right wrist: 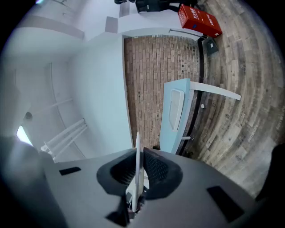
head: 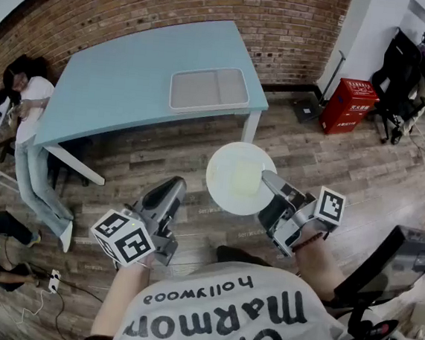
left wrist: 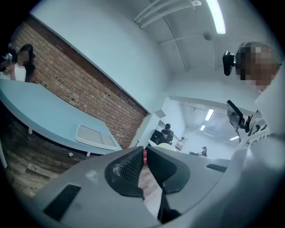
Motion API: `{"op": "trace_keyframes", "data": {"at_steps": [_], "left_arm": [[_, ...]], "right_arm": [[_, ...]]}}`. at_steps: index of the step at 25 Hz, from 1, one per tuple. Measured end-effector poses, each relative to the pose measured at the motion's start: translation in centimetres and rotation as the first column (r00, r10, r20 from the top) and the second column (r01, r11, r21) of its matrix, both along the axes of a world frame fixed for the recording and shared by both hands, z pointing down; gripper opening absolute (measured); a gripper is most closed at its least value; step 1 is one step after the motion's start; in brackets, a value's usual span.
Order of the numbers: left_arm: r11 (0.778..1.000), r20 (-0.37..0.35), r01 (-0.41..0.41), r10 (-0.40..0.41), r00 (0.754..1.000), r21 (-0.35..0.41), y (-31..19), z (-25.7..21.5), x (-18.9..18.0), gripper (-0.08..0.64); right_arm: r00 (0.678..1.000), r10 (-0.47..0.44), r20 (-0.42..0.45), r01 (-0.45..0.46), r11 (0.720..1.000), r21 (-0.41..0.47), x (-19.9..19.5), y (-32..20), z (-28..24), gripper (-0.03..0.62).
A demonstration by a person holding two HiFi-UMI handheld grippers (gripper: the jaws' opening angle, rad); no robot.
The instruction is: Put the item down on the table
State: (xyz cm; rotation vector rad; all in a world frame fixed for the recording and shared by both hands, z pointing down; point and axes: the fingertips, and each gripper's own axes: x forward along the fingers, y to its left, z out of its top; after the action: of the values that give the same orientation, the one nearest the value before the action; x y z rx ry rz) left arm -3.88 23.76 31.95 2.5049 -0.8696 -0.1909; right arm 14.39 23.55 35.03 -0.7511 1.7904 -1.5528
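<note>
Plate [head: 240, 178], white and round, hangs over the wooden floor [head: 161, 160], apart from the blue table [head: 124, 82]. Right gripper [head: 269, 182] clamps the plate's rim between its jaws. Left gripper [head: 173, 188] sits beside the plate, jaws together and empty.

We record a light blue table [head: 124, 82] standing on a wood-plank floor [head: 347, 171], its far side close to a brick wall [head: 213, 9]. One shallow grey tray [head: 209, 89], divided into two compartments, lies flat on its top near the right-hand edge. A red box [head: 348, 105] stands on the floor, right of the table and apart from it.
</note>
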Motion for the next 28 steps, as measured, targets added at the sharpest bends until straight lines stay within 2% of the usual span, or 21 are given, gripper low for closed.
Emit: {"op": "trace_keyframes", "data": {"at_steps": [6,11,16,24,28], "left_arm": [[1.0,0.0,0.001,-0.001,1.0,0.004,0.2,-0.4,-0.1,0.026],[1.0,0.003,0.0,0.0,1.0,0.003,0.2,-0.5,0.1,0.026],[1.0,0.0,0.004,-0.004,1.0,0.003,0.1,-0.2,0.5,0.026],[1.0,0.005,0.011,-0.011,1.0,0.003,-2.4,-0.1,2.6,0.026],[1.0,0.017,0.016,-0.016,1.0,0.006,-3.6,0.5,3.5,0.026]], "right_arm": [[1.0,-0.001,0.001,0.001,1.0,0.023,0.0,-0.1,-0.5,0.031],[0.999,0.004,0.047,-0.004,1.0,0.017,0.3,-0.3,-0.7,0.032],[0.999,-0.008,0.051,0.007,1.0,0.014,0.5,-0.4,-0.2,0.032],[0.996,-0.015,0.084,0.015,1.0,-0.002,2.4,-2.7,-0.1,0.031],[0.997,-0.027,0.07,0.027,1.0,0.003,3.2,-4.3,0.3,0.031]]}}
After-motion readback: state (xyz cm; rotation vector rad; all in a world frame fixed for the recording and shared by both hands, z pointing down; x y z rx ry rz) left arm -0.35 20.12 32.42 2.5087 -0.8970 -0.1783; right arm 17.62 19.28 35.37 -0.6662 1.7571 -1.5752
